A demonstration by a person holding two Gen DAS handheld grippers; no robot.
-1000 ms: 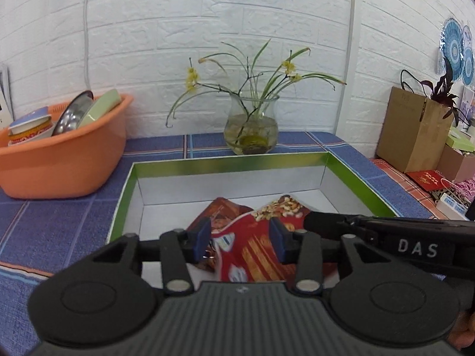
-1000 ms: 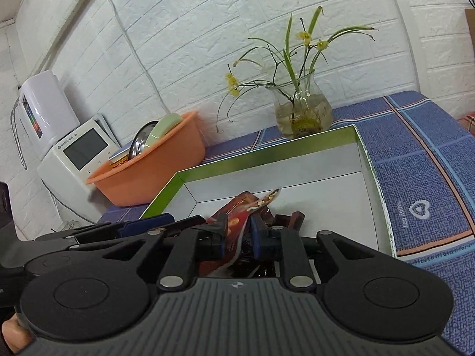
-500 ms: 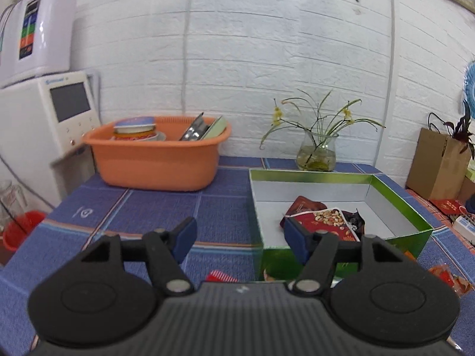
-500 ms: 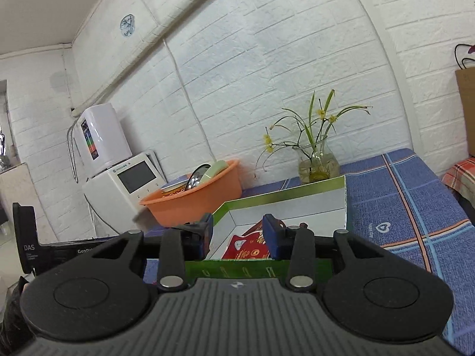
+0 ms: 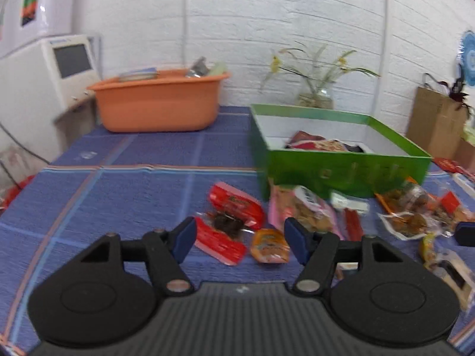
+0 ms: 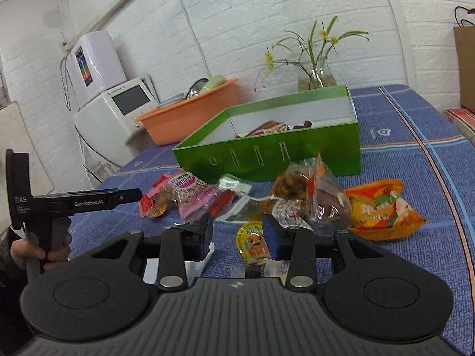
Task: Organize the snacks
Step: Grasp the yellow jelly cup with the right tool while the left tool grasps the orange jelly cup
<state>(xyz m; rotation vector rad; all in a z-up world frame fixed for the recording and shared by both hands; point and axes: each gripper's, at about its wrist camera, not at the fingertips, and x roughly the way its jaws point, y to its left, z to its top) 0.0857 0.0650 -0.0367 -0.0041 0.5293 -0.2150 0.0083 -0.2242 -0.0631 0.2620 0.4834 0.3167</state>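
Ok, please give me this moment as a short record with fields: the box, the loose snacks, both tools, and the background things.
box: green box, open, a few packets inside
loose snacks: scattered on the blue cloth in front of the box, among them a pink packet, an orange packet and a small yellow round packet
left tool: open, empty, above the red packets
right tool: open, empty, over the snacks
background: orange basin, flower vase, white appliance
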